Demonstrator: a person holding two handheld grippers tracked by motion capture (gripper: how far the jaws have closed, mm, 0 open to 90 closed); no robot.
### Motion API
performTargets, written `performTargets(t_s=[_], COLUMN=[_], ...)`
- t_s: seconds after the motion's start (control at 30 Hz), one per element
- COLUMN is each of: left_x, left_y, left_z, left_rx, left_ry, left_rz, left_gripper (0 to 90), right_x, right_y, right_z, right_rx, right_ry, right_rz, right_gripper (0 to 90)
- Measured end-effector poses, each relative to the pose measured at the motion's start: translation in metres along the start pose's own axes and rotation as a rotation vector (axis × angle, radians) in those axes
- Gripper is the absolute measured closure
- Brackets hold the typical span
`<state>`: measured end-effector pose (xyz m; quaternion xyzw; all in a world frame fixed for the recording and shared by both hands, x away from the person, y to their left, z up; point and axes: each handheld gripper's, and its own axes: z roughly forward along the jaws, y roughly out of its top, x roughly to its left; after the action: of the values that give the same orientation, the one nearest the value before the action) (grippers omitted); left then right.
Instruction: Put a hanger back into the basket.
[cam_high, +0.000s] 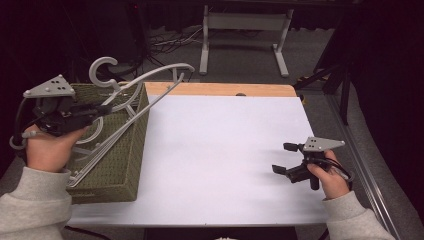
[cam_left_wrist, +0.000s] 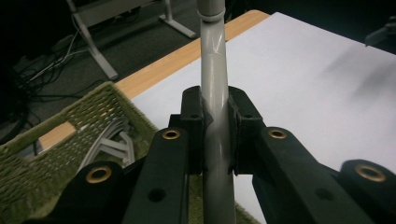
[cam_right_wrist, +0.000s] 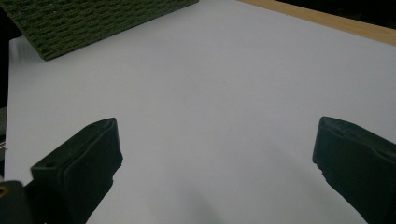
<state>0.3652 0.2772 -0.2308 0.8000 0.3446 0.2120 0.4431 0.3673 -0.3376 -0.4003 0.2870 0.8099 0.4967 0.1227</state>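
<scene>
The left gripper (cam_high: 102, 110) has its fingers (cam_left_wrist: 194, 116) closed on the grey bar of a white hanger (cam_high: 150, 75), which is lifted over the green woven basket (cam_high: 127, 165) at the left edge of the bench (cam_high: 220, 150). More hangers (cam_left_wrist: 109, 142) lie inside the basket. The right gripper (cam_high: 284, 157) hovers over the bench, fingers wide apart, holding nothing

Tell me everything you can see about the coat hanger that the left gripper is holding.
The hanger is pale grey, plastic by the look of it, with a round hook, curved shoulders and a straight bottom bar. The left gripper is shut on it just below the hook, its black pads pressing both sides of the stem. The hanger is raised and tilted over the green woven basket, one end reaching out above the white table. More grey hangers lie in the basket below.
</scene>
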Motion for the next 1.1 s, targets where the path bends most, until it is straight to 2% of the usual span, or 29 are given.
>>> performTargets(t_s=[0.4,0.6,0.8,1.1], left_x=[0.040,0.052,0.057,0.070], left_y=[-0.029,-0.037,-0.045,-0.061], left_z=[-0.010,-0.010,-0.002,0.008], left_rx=[0.006,0.016,0.031,0.044], left_ry=[0.087,0.111,0.134,0.170], left_rz=[-0.089,-0.115,-0.118,-0.151], left_gripper=[79.7,79.7,79.7,79.7], right_x=[0.001,0.001,0.002,0.003], right_y=[-0.003,-0.004,-0.005,-0.007], right_z=[0.002,0.004,0.006,0.007], right_rx=[0.011,0.015,0.019,0.023], right_ry=[0.002,0.001,0.004,0.007], right_rz=[-0.001,-0.001,-0.001,-0.001], right_gripper=[1.8,1.8,1.9,1.9])
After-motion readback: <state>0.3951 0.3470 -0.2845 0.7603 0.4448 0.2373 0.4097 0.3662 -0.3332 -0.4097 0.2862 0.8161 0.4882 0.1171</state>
